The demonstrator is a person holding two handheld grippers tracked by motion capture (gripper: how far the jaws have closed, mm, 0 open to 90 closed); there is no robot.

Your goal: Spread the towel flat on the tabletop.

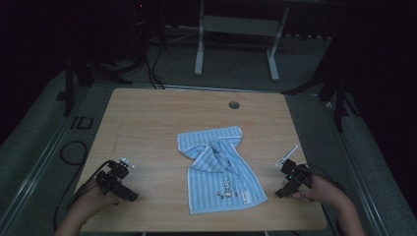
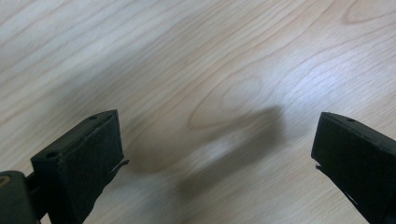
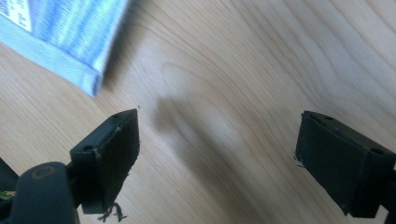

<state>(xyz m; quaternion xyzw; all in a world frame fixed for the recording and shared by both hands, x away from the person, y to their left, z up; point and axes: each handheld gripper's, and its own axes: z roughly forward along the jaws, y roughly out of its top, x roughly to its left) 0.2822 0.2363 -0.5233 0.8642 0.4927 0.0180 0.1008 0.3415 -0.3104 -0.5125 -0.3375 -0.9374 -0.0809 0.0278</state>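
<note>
Crumpled light-blue striped cloth towel [image 1: 220, 167] lies mid light-wood bench [image 1: 147, 118], long axis near-to-far, btwn left tool [image 1: 121, 178] & right tool [image 1: 290, 178]; both released, right one nearer.

A dim lab or test room: a bare wooden table [image 1: 147, 118] on grey carpet [image 1: 44, 113], loose black cables [image 1: 152, 64], and a metal desk frame [image 1: 236, 29] behind.
</note>
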